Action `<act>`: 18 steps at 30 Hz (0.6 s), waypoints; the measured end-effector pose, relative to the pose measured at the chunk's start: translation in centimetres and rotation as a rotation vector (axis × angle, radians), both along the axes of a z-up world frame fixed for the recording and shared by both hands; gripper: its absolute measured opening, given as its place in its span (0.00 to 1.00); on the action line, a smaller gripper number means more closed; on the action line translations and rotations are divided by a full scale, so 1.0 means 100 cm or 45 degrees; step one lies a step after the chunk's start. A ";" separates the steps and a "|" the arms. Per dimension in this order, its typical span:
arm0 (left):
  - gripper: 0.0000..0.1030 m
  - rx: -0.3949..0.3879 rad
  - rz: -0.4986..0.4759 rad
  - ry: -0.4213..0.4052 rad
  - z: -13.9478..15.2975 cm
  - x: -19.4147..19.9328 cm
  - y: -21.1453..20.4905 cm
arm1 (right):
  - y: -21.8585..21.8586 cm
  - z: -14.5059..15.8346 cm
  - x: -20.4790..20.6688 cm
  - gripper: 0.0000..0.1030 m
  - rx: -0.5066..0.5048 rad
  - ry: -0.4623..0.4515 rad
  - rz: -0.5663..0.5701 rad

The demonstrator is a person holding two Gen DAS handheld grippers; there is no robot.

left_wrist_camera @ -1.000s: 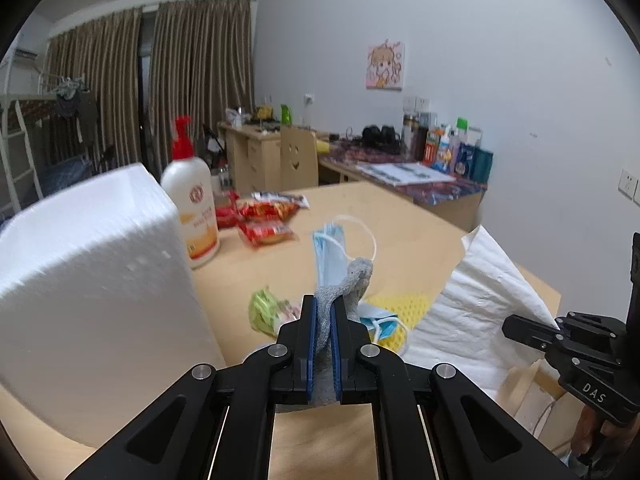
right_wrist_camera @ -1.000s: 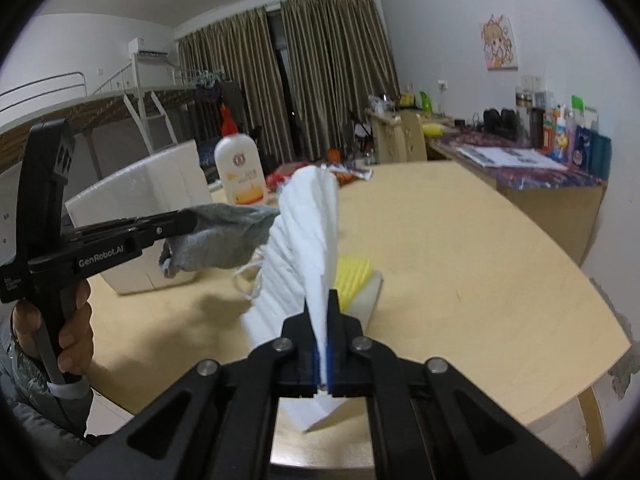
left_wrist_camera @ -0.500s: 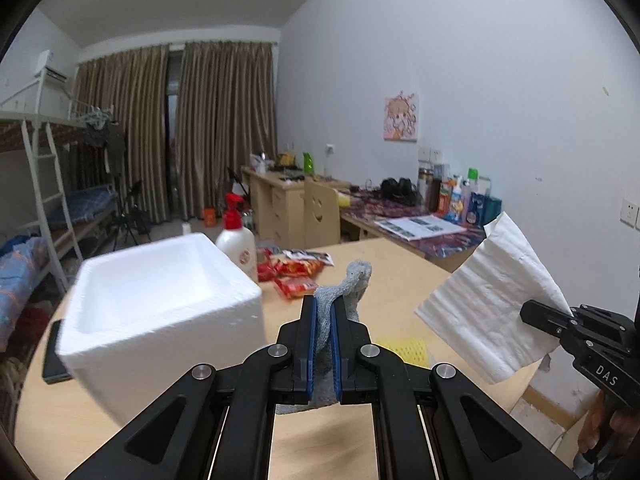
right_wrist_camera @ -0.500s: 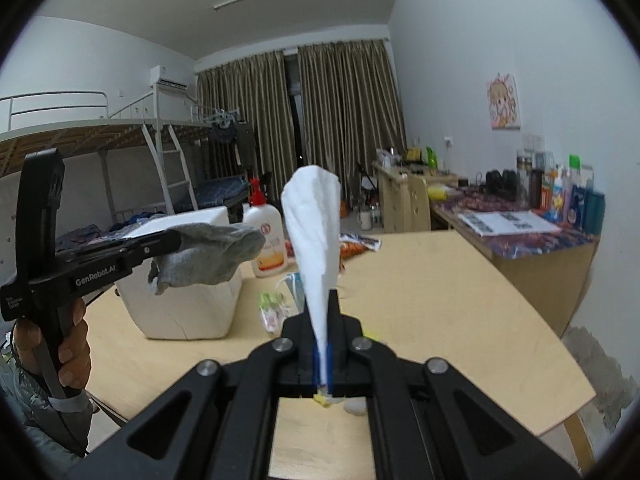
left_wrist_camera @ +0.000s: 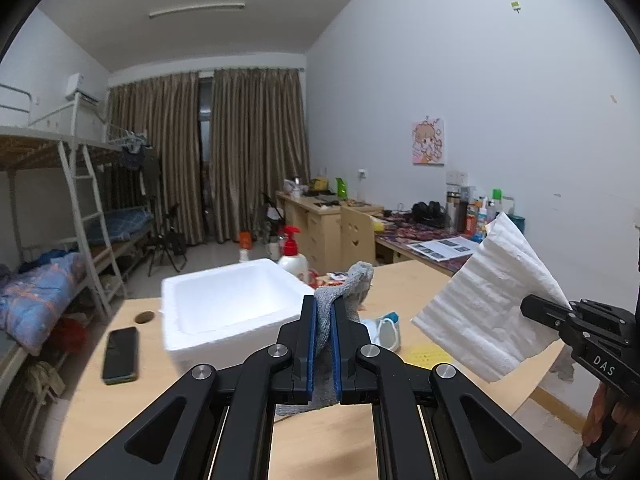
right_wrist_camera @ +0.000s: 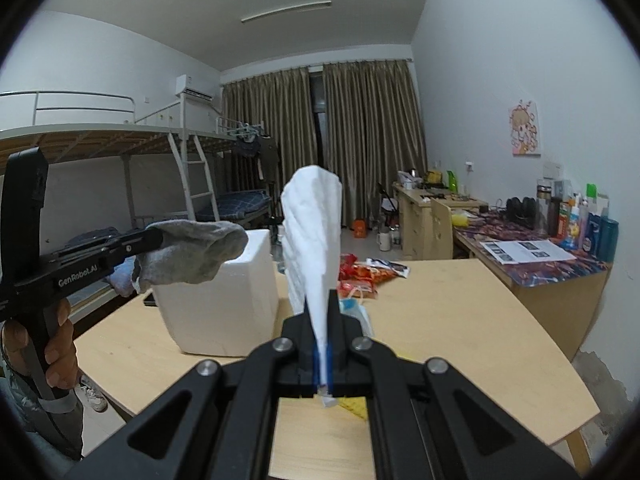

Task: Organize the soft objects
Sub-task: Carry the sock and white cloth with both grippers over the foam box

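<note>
My left gripper (left_wrist_camera: 324,308) is shut on a grey sock (left_wrist_camera: 352,286) and holds it in the air above the table, near the front right corner of an open white foam box (left_wrist_camera: 228,304). The sock also shows in the right wrist view (right_wrist_camera: 192,252), level with the box (right_wrist_camera: 220,308). My right gripper (right_wrist_camera: 322,312) is shut on a white paper towel (right_wrist_camera: 314,240) that stands upright; it shows at the right in the left wrist view (left_wrist_camera: 488,312). A blue face mask (left_wrist_camera: 384,328) and a yellow sponge (left_wrist_camera: 430,358) lie on the table below.
A black phone (left_wrist_camera: 120,354) lies left of the box. A red-pump lotion bottle (left_wrist_camera: 294,260) stands behind the box. Red snack packets (right_wrist_camera: 360,274) lie further back. A cluttered desk (right_wrist_camera: 536,256) stands at the right wall, a bunk bed at the left.
Both grippers have risen well above the table with the sock and paper towel still held. The foam box's open top has come into view below the left gripper.
</note>
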State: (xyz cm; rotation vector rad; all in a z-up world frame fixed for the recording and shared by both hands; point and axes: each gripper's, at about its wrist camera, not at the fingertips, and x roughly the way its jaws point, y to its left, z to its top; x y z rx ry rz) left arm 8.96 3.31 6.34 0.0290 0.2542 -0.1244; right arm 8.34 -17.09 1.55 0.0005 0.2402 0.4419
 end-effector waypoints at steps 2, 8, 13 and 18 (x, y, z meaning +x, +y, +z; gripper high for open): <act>0.07 0.007 0.016 -0.013 0.002 -0.010 0.005 | 0.005 0.002 -0.004 0.04 -0.003 -0.012 0.017; 0.07 0.025 0.095 -0.044 0.006 -0.041 0.017 | 0.020 0.005 -0.016 0.04 -0.008 -0.044 0.072; 0.07 0.029 0.158 -0.068 0.008 -0.064 0.031 | 0.032 0.007 -0.027 0.04 -0.006 -0.058 0.114; 0.07 0.030 0.220 -0.068 0.006 -0.084 0.045 | 0.043 0.009 -0.035 0.04 -0.004 -0.076 0.148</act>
